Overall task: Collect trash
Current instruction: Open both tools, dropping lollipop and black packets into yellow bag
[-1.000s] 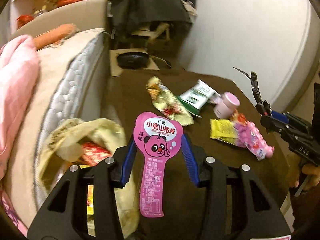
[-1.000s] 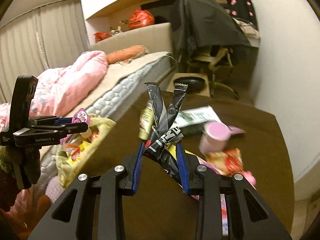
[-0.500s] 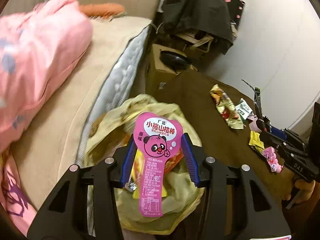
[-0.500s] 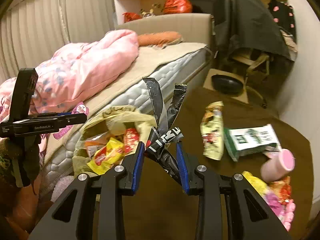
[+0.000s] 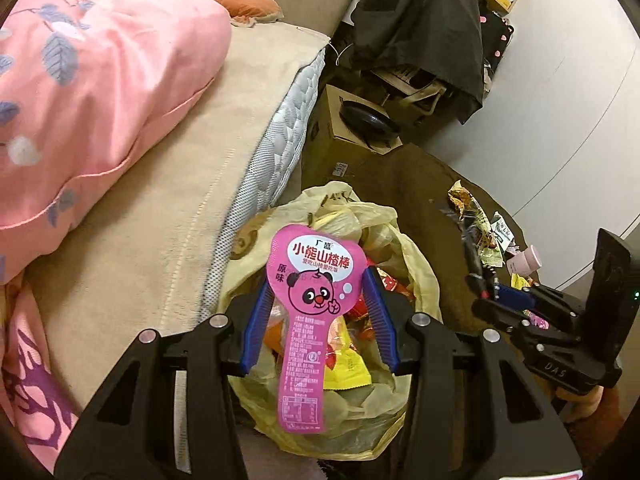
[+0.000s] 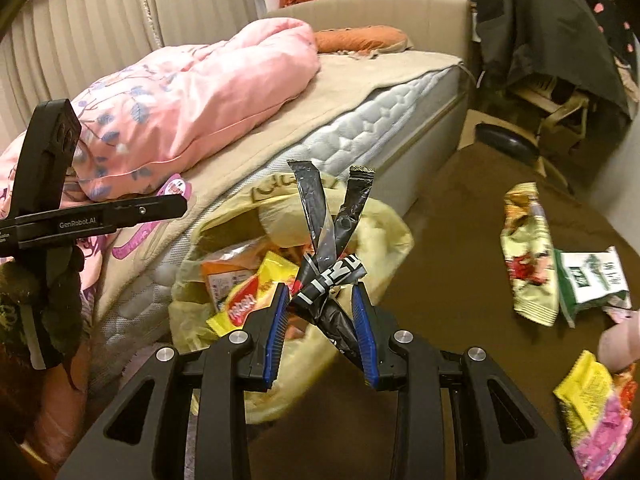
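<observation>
Both loads had been carried from the table point(image 6: 460, 240) to above the yellow bag point(image 5: 416, 264): the pink wrapper point(image 5: 310, 312) clamped in the left hand-held gripper point(image 5: 316, 320), black sachets point(image 6: 328, 264) in the right hand-held gripper point(image 6: 320, 324), seemingly ready for release.

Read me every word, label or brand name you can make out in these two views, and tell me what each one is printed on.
"小熊山楂棒" and "原味": pink wrapper between the left gripper's fingers.
"GenRobot.AI": the left gripper's side, right wrist view.
"DAS": right gripper, left wrist view.
Fine print on the pink wrapper, white letters on the black wrappers, red logo on the yellow packet, green-and-white packet, trash bag: too small or blurred.
</observation>
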Motion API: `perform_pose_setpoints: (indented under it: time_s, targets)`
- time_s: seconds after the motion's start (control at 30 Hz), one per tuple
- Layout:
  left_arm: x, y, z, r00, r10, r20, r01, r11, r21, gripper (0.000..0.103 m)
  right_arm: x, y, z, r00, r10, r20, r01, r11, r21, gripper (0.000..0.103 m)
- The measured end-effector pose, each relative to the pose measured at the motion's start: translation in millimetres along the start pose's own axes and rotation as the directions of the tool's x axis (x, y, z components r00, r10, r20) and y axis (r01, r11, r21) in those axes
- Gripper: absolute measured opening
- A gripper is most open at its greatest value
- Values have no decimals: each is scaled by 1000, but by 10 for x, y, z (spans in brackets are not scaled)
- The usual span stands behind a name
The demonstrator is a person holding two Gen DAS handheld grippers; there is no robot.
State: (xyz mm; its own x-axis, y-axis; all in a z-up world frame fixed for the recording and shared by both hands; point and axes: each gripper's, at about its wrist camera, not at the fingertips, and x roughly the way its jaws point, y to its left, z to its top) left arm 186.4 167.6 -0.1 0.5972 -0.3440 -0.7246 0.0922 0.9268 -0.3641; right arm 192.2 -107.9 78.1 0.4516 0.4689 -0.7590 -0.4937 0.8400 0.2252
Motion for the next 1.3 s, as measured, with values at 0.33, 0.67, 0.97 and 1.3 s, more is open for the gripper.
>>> perform_pose_setpoints:
  time_s: [0.33,0.67,0.97,1.3]
  targets:
    - [155,-51,6,998,-55,-39,55,998,13,43,371,207,-29,997,63,-53,-65,997,-38,30]
    - [380,-83,4,991,-96,-98,96,995,-6,43,415,119,-72,996,84,-39,-85,996,-22,31]
    - [372,-36,32,995,-63,-80,61,998,-29,57,400,91,-104,998,32,-50,-34,999,-28,45]
    - [203,-280,96,1000,26,5,-26,999,26,58,-21,-183,-175,999,-50,20,49,999,19,54]
